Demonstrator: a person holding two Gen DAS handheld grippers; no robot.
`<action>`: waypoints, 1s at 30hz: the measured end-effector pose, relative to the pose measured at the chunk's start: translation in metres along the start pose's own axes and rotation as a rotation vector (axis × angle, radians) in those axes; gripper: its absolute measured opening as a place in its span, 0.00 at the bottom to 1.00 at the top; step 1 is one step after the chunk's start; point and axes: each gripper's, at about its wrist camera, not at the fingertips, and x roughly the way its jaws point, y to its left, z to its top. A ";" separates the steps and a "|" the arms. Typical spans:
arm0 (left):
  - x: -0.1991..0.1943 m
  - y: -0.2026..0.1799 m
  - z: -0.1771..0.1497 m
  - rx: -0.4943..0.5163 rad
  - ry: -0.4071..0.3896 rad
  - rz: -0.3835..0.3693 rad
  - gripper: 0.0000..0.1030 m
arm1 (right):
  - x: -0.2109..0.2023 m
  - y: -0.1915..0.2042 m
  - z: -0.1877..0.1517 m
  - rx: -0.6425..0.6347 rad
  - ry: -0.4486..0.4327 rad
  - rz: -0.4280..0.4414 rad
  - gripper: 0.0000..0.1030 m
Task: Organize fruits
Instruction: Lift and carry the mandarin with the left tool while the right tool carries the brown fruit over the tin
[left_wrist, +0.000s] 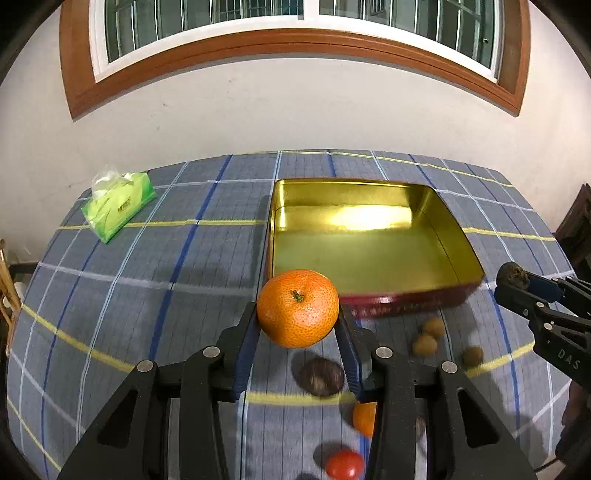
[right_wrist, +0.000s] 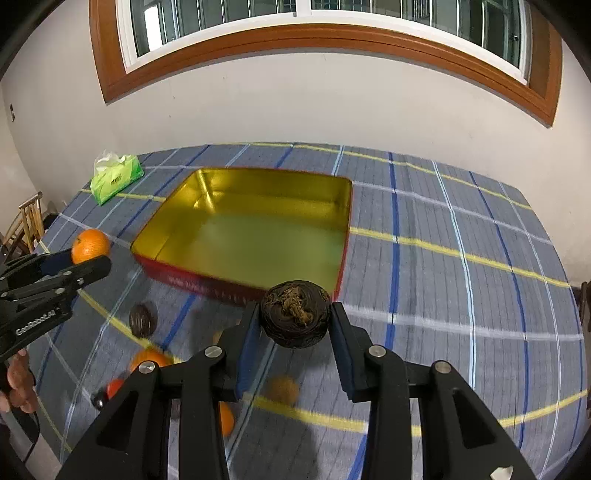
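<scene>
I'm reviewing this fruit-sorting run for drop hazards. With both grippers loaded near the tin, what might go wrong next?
1. The left gripper pinches the round orange only at its sides; it may slip out before reaching the gold tin.
2. The right gripper holds a dark wrinkled fruit heading for the same tin, so the grippers might collide.
3. Loose fruit, like the small brown ones, lies below and might get knocked.
</scene>
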 end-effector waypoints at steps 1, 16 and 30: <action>0.003 0.000 0.003 0.001 0.001 -0.006 0.41 | 0.003 0.000 0.005 -0.001 -0.004 0.000 0.34; 0.057 -0.007 0.033 0.018 0.040 0.015 0.41 | 0.051 0.005 0.030 -0.024 0.040 -0.006 0.34; 0.094 -0.011 0.037 0.032 0.097 0.039 0.41 | 0.088 0.008 0.041 -0.038 0.090 -0.017 0.34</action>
